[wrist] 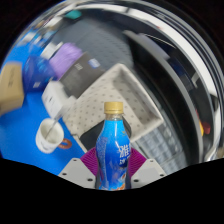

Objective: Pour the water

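Note:
A blue plastic bottle (114, 150) with a yellow-orange cap and a white label stands upright between my fingers, held clear of the table. My gripper (113, 170) is shut on the blue bottle, both purple pads (90, 163) pressing its sides. Ahead and to the left of the bottle, a white cup (48, 135) with something dark inside rests on the blue surface (20, 95). The bottle's base is hidden below the fingers.
A white slatted crate (120, 90) lies just beyond the bottle. A second white cup (53, 95) stands behind the first. A purple item (66, 57) and a brown box (8, 90) sit farther back. A dark curved rim (185, 70) rises to the right.

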The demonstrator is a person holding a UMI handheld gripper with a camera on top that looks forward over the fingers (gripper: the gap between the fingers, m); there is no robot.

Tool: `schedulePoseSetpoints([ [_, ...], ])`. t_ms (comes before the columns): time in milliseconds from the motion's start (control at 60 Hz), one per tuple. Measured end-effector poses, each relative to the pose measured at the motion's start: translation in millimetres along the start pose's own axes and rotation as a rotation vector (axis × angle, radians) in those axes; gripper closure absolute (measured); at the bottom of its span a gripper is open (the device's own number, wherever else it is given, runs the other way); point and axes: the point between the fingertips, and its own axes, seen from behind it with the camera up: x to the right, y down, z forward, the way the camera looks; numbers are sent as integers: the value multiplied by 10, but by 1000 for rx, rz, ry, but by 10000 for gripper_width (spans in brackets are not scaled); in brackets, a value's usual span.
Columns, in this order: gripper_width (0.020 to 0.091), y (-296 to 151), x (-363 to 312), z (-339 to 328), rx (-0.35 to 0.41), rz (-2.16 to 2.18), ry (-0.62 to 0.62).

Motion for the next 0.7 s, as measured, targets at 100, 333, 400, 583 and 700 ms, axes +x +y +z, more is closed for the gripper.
schedulePoseSetpoints([
  [100, 752, 137, 217, 0, 54, 367, -21],
  [333, 753, 717, 263, 200, 122, 861, -62],
  [400, 753, 827, 191, 320, 131, 897, -62],
  [583, 752, 1261, -156, 646, 110, 927, -58],
  [700, 750, 1338, -246, 562, 140, 903, -46],
])
